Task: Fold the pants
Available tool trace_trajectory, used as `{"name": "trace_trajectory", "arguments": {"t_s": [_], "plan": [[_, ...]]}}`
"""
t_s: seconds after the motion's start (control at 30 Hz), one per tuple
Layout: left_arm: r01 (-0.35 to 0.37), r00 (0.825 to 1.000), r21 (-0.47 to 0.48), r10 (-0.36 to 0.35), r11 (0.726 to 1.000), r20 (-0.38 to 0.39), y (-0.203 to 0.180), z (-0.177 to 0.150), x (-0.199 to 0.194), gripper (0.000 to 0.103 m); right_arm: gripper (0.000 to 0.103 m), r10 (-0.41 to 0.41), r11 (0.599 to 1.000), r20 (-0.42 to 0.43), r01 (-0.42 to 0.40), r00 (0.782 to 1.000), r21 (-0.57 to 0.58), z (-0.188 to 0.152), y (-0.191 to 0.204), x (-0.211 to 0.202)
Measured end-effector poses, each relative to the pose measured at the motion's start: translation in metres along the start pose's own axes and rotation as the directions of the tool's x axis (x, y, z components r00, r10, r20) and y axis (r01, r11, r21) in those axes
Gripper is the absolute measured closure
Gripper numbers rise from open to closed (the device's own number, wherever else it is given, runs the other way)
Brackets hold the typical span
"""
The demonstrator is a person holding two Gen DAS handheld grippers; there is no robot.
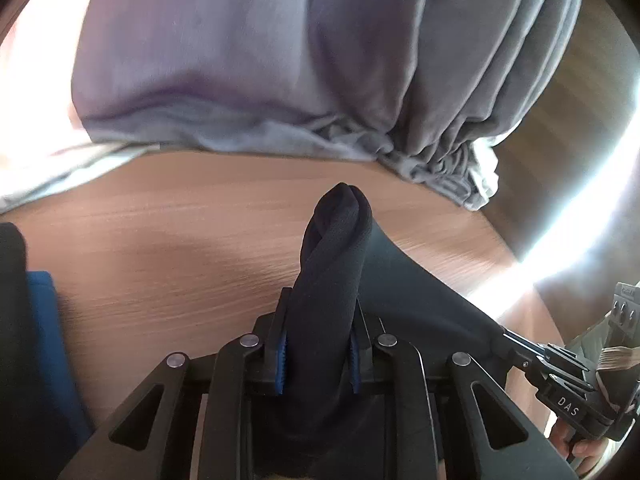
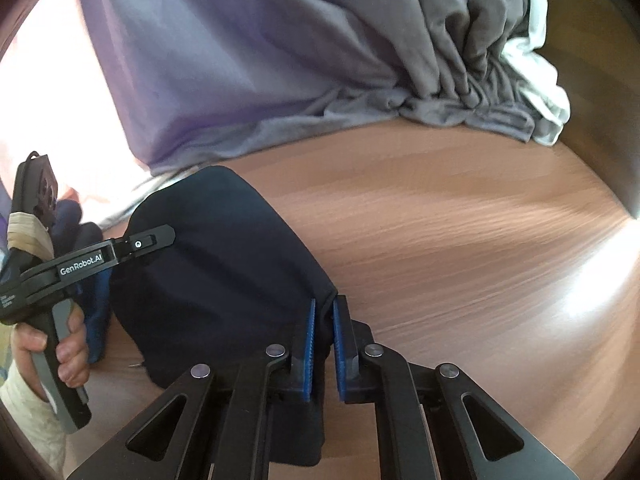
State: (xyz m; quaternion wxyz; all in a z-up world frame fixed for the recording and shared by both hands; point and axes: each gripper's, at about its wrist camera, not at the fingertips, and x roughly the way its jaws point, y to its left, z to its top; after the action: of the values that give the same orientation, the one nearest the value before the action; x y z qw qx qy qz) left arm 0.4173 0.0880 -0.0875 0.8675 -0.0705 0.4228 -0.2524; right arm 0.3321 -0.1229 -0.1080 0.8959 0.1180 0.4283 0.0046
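Note:
The dark navy pants (image 1: pixel 336 248) bunch up thickly between the blue pads of my left gripper (image 1: pixel 318 320), which is shut on that fold. From there the fabric stretches right toward the other tool. In the right wrist view the pants (image 2: pixel 208 264) hang as a dark sheet over the wooden table (image 2: pixel 460 240). My right gripper (image 2: pixel 324 304) is shut on a thin edge of the pants, pinched between its blue pads (image 2: pixel 310 344). The left gripper (image 2: pixel 152 240) shows at the left there, held by a hand (image 2: pixel 68 344).
A grey-purple curtain (image 1: pixel 240 60) hangs behind the table, its gathered hem (image 2: pixel 460 100) lying on the far edge with white cloth (image 2: pixel 536 76) beside it. Blue fabric (image 1: pixel 44 320) lies at the near left. Bare wood (image 1: pixel 180 240) lies between pants and curtain.

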Motion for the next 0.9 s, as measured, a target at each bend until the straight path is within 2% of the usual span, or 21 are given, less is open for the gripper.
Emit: {"name": "trace_trajectory", "arguments": {"t_s": [0.3,0.6,0.77,0.9], "plan": [[-0.035,0.989,0.028,0.031,0.999,0.145,-0.051,-0.014,-0.068,0.08,0.094,0.026,0.998,0.157,-0.016,0.987,-0.065,0.004,-0.006,-0.07],[-0.115,0.951,0.059,0.093,0.992,0.294,-0.094,-0.029,-0.147,0.08,0.094,0.101,0.983,0.301,-0.047,0.948,-0.18,0.0,-0.001,-0.142],[-0.157,0.934,0.055,0.131,0.986,0.333,-0.102,-0.035,-0.186,0.08,0.094,0.153,0.974,0.326,-0.087,0.933,-0.208,-0.008,0.01,-0.168],[-0.187,0.919,0.05,0.157,0.981,0.362,-0.095,-0.039,-0.218,0.08,0.094,0.19,0.966,0.34,-0.113,0.921,-0.232,-0.014,0.027,-0.183]]}}
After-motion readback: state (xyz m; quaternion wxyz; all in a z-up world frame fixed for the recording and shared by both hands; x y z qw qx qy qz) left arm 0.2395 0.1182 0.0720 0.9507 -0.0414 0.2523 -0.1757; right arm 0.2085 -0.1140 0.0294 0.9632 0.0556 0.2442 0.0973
